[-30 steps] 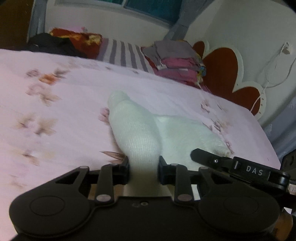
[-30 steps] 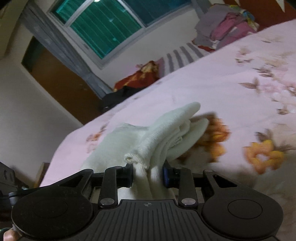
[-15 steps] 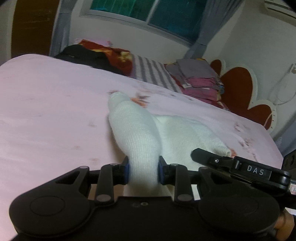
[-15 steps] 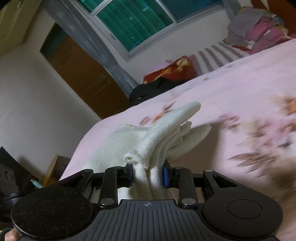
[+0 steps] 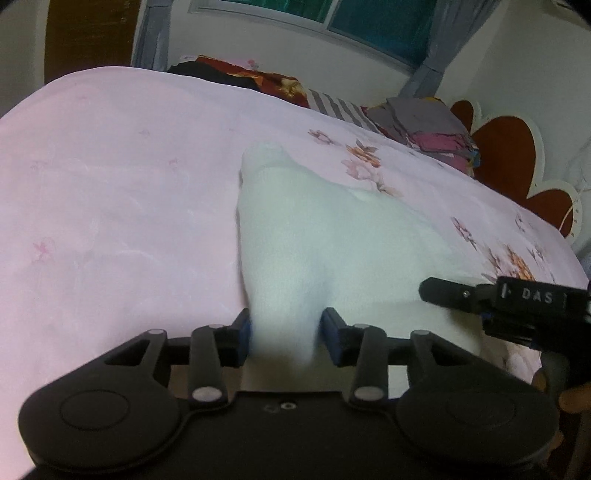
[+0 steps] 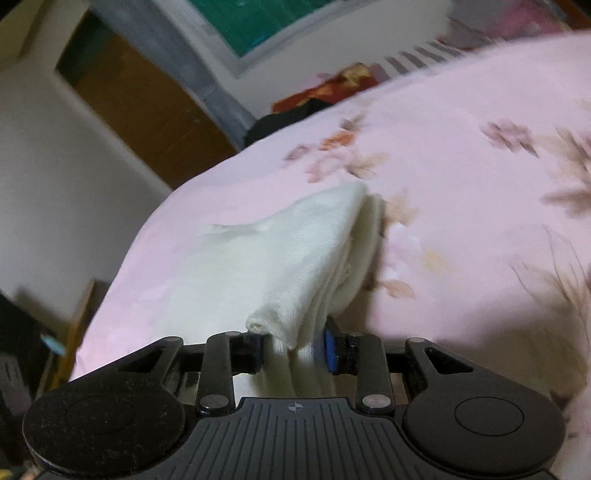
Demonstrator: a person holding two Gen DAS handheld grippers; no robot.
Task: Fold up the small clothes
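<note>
Left gripper (image 5: pixel 286 341) jaws just widened around white garment (image 5: pixel 314 240); right gripper (image 6: pixel 293 349) still clamps it.

Home bedroom, pink floral bedsheet (image 5: pixel 110 184), heart-shaped headboard (image 5: pixel 509 147), curtained window (image 5: pixel 369 33), piled clothes (image 5: pixel 424 129)

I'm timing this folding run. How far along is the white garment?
Done: the white garment looks doubled over, its layered edges stacked in the right wrist view, and it lies on the pink bedsheet. In hand: the right hand-held gripper clamps one end; the left hand-held gripper has just been opening, cloth between its jaws but a gap at one pad. Left: releasing fully and any further fold.
</note>
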